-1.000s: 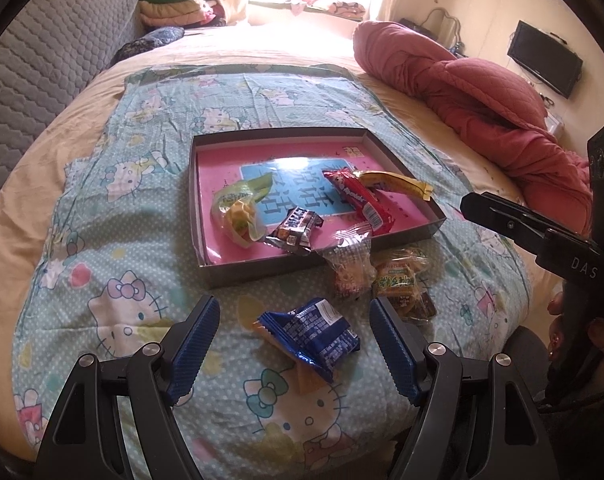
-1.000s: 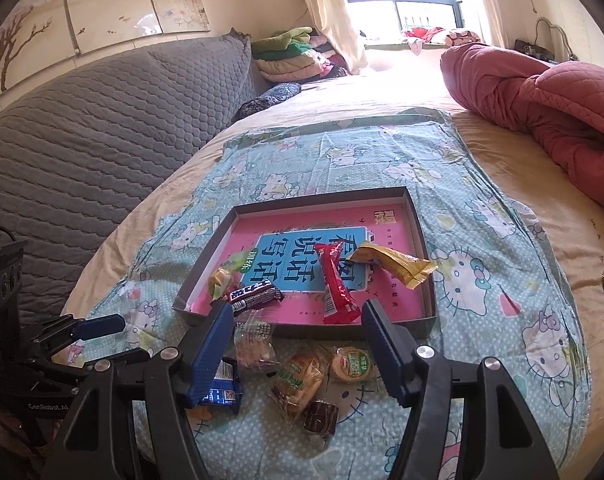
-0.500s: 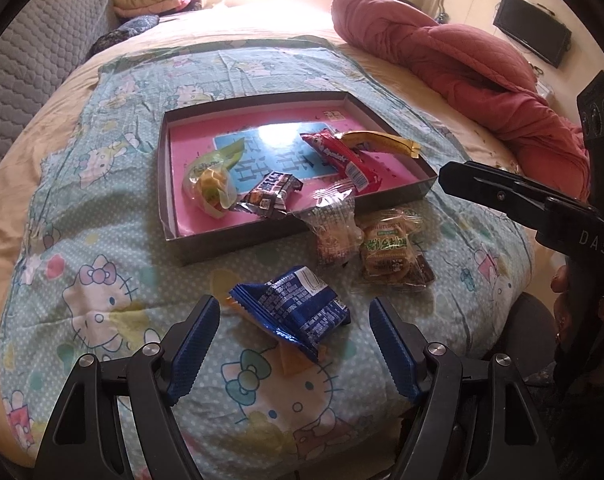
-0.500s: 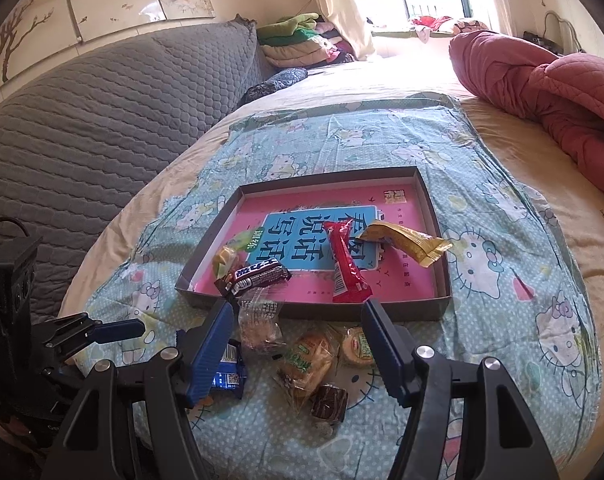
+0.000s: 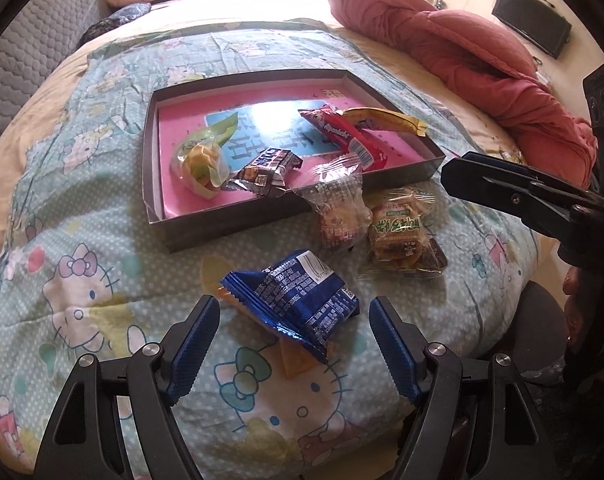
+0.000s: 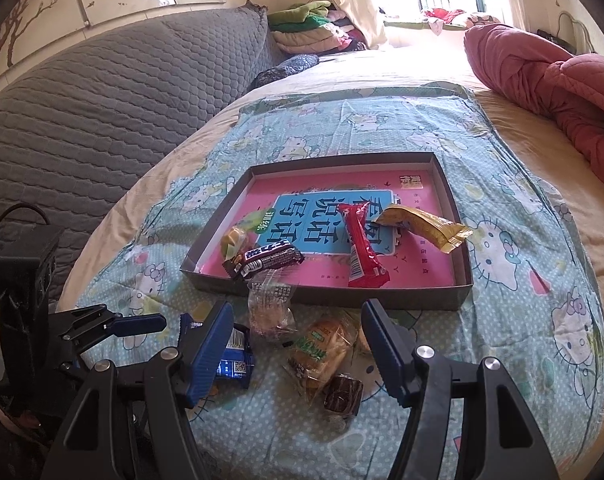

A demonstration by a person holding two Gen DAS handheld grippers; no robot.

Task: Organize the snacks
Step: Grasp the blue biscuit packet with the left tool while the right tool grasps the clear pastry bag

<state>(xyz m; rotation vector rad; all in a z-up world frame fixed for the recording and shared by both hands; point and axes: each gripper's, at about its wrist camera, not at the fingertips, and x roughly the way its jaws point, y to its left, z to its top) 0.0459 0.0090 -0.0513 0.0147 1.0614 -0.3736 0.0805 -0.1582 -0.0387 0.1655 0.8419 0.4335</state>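
Left gripper (image 5: pixel 291 344) released, fingers straddling crinkled blue foil snack packet (image 5: pixel 297 300) on cartoon-cat bedsheet (image 5: pixel 81 288), right gripper (image 6: pixel 297 344) released above clear-wrapped pastry (image 6: pixel 318 346), shallow grey cardboard tray with pink floor (image 5: pixel 157 184) beyond both fingertips, holding four snacks

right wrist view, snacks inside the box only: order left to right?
Inside the box, left to right: green-wrapped snack → dark chocolate bar → red bar → yellow packet.
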